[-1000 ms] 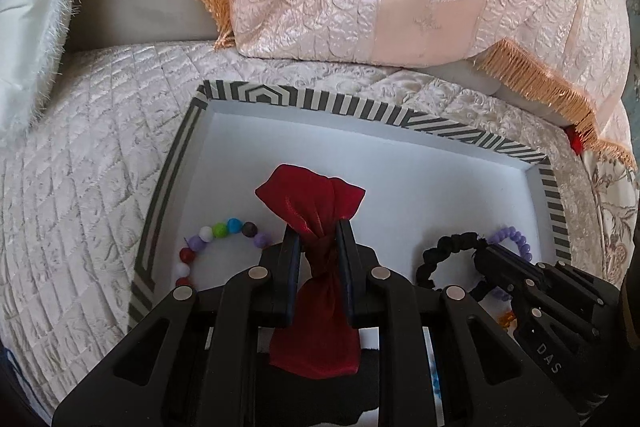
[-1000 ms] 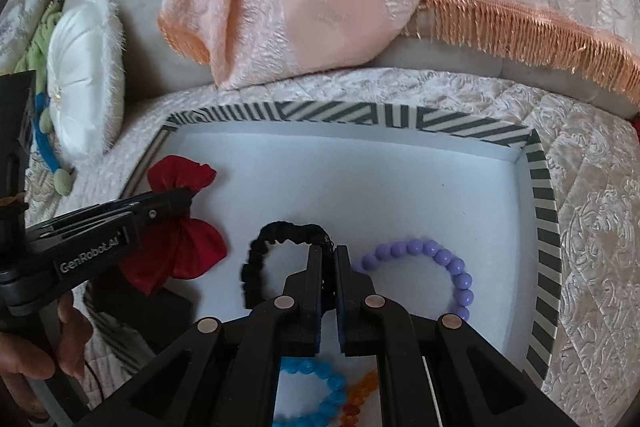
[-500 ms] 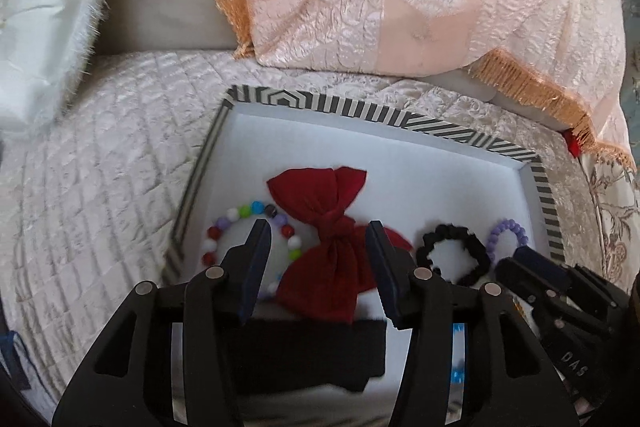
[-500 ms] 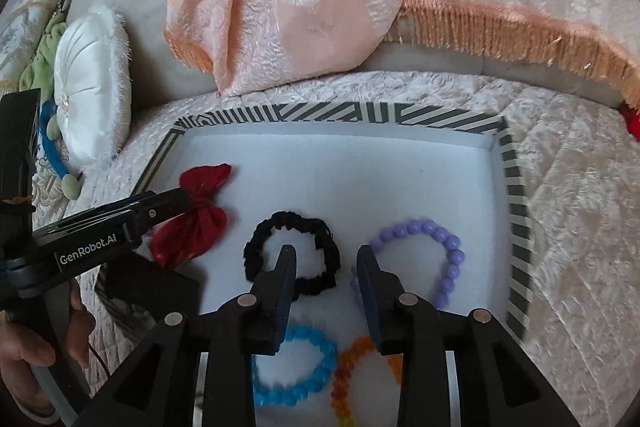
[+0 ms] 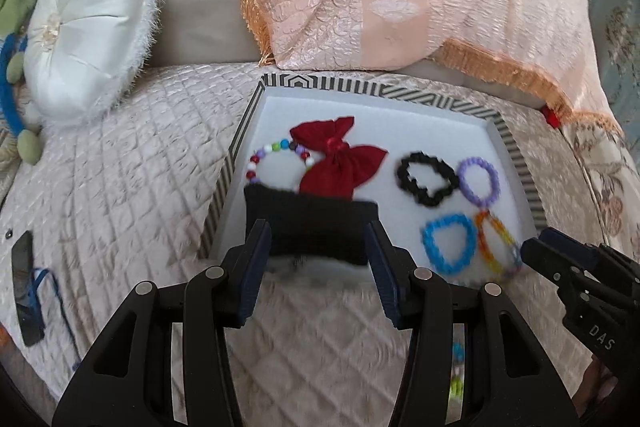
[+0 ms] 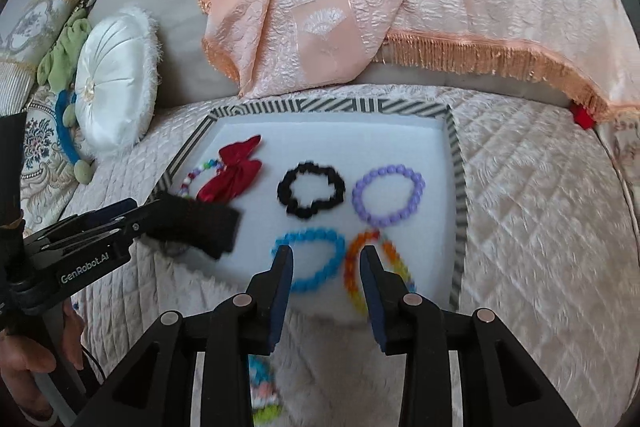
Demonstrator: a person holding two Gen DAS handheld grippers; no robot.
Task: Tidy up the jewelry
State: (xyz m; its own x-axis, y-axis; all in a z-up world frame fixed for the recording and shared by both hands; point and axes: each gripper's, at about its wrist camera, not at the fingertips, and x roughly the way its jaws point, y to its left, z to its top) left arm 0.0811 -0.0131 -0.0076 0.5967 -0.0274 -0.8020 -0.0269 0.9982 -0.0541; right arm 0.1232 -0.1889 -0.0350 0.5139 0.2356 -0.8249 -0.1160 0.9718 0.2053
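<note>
Red bow (image 5: 338,159) sat in tray (image 5: 376,89); both grippers (image 5: 318,259) (image 6: 326,281) empty, right jaws opening. Probably loose bracelet (image 6: 266,393) next.

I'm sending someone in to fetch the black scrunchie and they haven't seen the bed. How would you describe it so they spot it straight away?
Look for the shallow white tray with the striped rim lying on the quilted bedspread. The black scrunchie lies in the middle of it, between the red bow and the purple bead bracelet, above the blue one. It is the only ruffled fabric ring; the other rings are beads.
</note>
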